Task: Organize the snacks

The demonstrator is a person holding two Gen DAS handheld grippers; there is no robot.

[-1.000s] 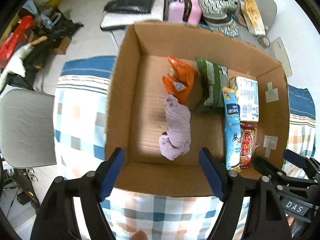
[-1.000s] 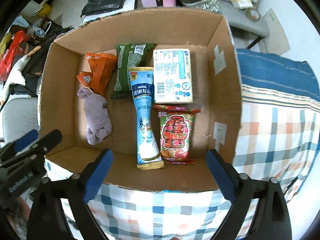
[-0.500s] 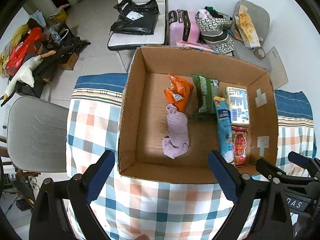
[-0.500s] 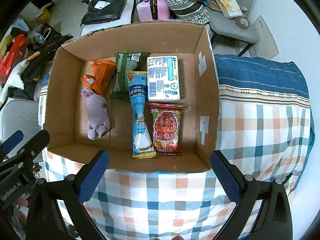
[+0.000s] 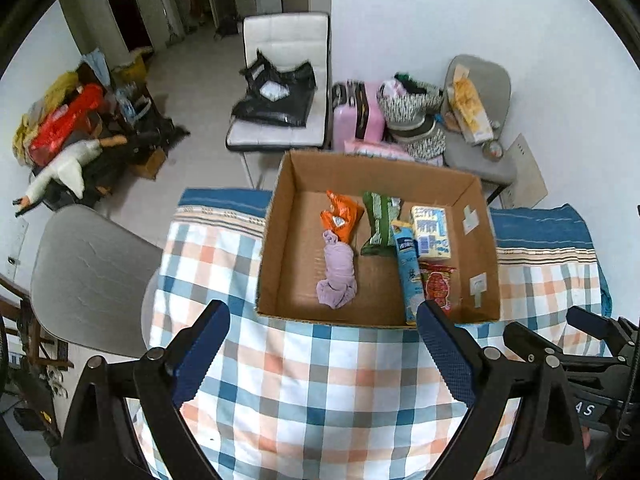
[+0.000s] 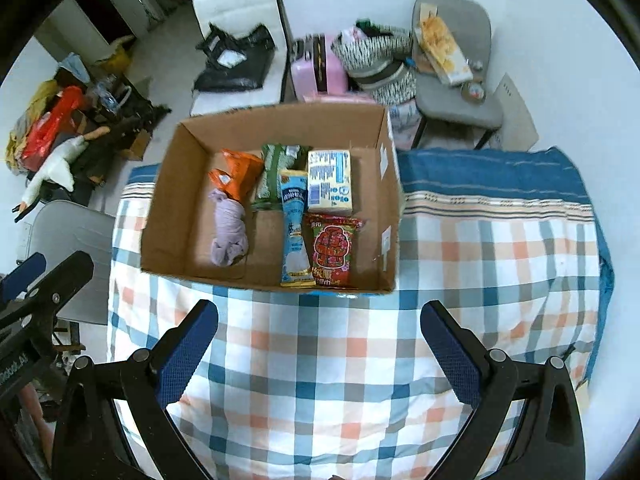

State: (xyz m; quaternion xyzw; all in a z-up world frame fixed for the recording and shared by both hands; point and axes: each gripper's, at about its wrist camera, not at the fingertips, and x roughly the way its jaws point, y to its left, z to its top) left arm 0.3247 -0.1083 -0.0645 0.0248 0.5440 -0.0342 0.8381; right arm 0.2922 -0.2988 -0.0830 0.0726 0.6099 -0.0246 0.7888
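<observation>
An open cardboard box (image 5: 478,232) (image 6: 168,196) rests on a checked cloth. Inside lie an orange packet (image 5: 340,214) (image 6: 236,172), a green packet (image 5: 378,220) (image 6: 276,172), a long blue pouch (image 5: 408,268) (image 6: 294,228), a pale yellow carton (image 5: 432,232) (image 6: 331,182), a red packet (image 5: 438,286) (image 6: 332,250) and a lilac bundle (image 5: 338,276) (image 6: 229,234). My left gripper (image 5: 322,354) hangs open above the cloth in front of the box, holding nothing. My right gripper (image 6: 320,348) is likewise open and empty, well back from the box's near wall.
The checked cloth (image 5: 320,392) (image 6: 480,272) covers the surface, with a blue striped band at the far edge. A grey chair (image 5: 88,280) stands at the left. Behind are a white chair with a black bag (image 5: 280,96), a pink suitcase (image 5: 356,116) and a grey chair with clutter (image 6: 452,60).
Both grippers have drawn back and up from the box, so it looks smaller and more of the room shows. The box's contents have not moved.
</observation>
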